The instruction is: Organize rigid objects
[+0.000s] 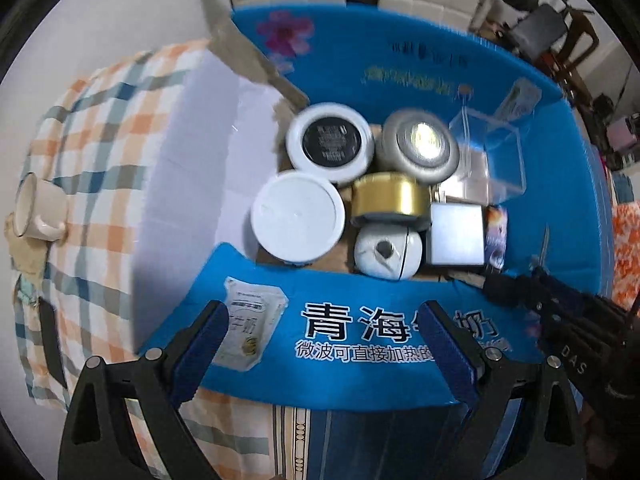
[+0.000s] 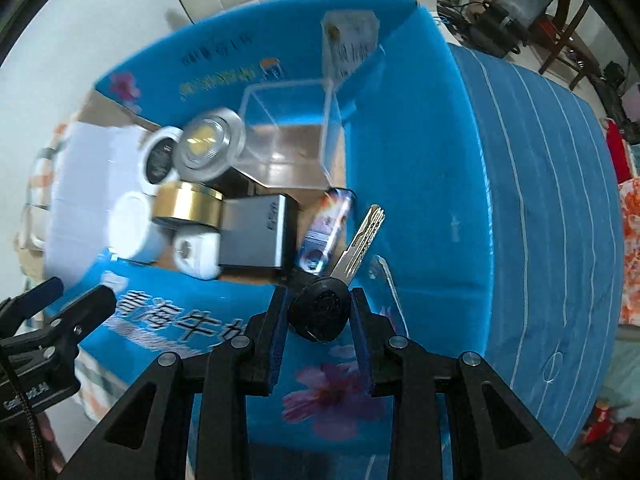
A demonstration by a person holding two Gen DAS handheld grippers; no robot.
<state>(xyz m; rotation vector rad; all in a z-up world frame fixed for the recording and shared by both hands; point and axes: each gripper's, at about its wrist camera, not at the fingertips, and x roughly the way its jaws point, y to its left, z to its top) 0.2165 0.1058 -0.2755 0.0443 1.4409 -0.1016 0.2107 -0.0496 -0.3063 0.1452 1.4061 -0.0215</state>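
Now right hand-held gripper (image 2: 318, 312) narrow, clamped on key (image 2: 352, 256); left hand-held gripper (image 1: 324, 332) wide, empty.

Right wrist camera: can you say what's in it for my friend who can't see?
The right gripper pinches a black-headed key above a blue cardboard box. Inside sit round tins, a gold tin and a clear plastic cube.

Both wrist cameras look steeply down, close above the blue box (image 1: 400, 60). The views share its contents, the left camera from the box's near flap, the right from its right side.
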